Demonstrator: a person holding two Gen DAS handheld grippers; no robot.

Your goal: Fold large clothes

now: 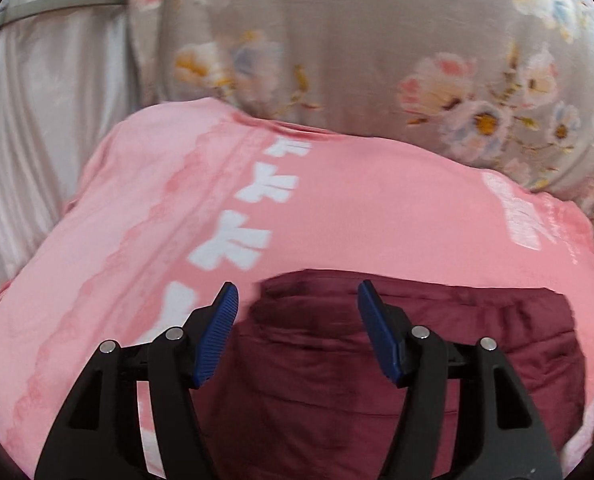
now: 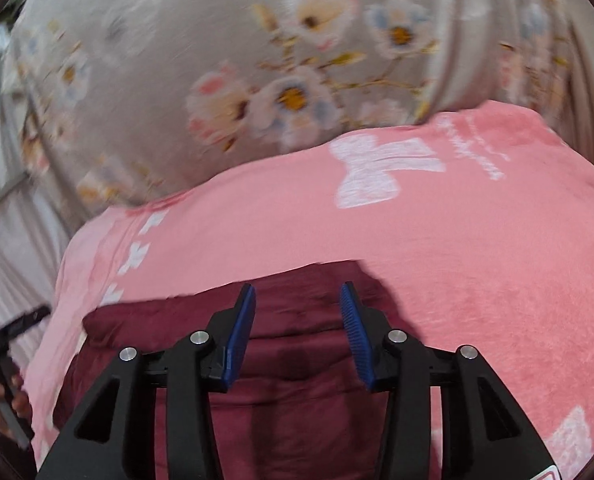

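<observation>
On the pink fleece blanket with white bows (image 1: 337, 208) | dark maroon soft garment (image 1: 377, 360), lying as a neat rectangle (fold apparently laid down) | left gripper (image 1: 298, 300), right gripper (image 2: 297, 300): jaws parted, empty, above garment | remaining: perhaps another fold.

Bed covered by floral sheet (image 1: 357, 60), upper frame; pink blanket (image 1: 377, 208) spread centrally, maroon garment (image 1: 317, 380) laid upon it.

**No legible text**

White lettering is printed on the pink blanket (image 1: 377, 208), in a block near its far edge and as a fine script line beside a white bow in the right wrist view, but blur leaves none readable.
</observation>
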